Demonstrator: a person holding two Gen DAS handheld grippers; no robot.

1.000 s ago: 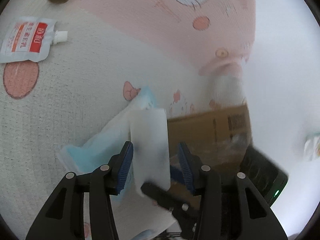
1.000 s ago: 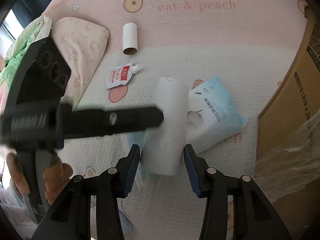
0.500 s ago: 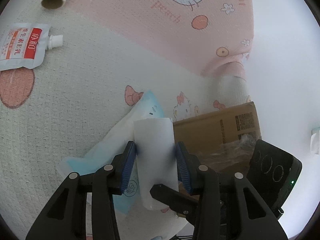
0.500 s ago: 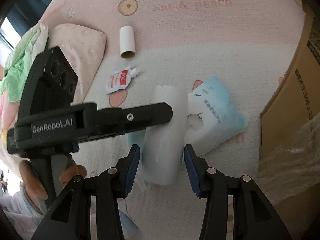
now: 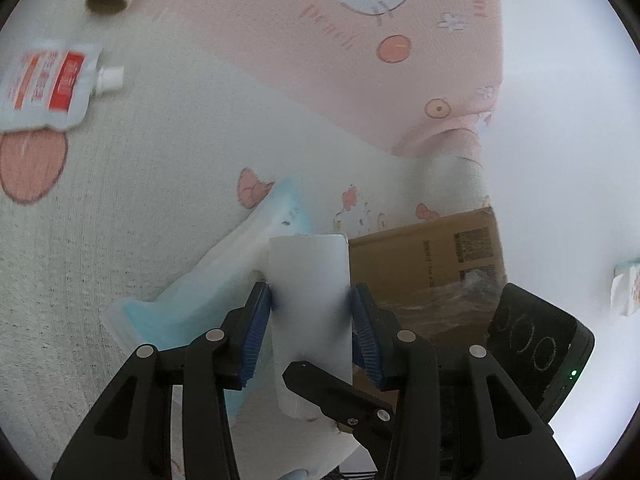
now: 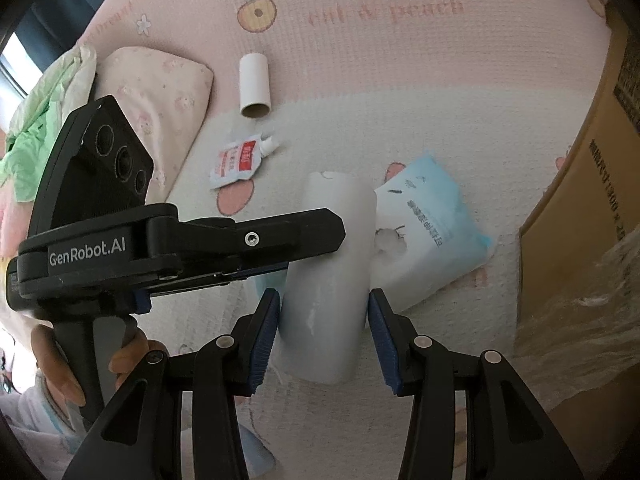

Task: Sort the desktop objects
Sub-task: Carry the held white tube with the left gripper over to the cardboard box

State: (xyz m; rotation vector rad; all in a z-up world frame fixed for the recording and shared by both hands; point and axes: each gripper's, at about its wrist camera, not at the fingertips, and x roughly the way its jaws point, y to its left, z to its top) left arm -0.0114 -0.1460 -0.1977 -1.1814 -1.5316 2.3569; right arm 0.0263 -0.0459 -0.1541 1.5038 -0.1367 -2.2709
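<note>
A white paper roll (image 6: 326, 280) is held off the pink cartoon mat (image 6: 360, 60) by both grippers. My right gripper (image 6: 324, 312) is shut on its near end, blue pads against both sides. My left gripper (image 6: 320, 240) comes in from the left across the roll and is shut on it too; in the left wrist view its pads (image 5: 258, 316) press the roll (image 5: 310, 300). A black finger of the right gripper (image 5: 332, 396) crosses below. A hand (image 6: 132, 364) holds the left gripper's handle.
A blue-and-white tissue pack (image 6: 432, 236) lies just behind the roll. A cardboard tube (image 6: 255, 84) and a red-and-white spout pouch (image 6: 238, 160) lie farther back. A cardboard box (image 6: 580, 220) stands at the right, a pink pillow (image 6: 152, 92) at the left.
The left gripper's jaws, a second ago apart around the roll, have closed until the pads press on it. The right gripper has kept its grip and place.
</note>
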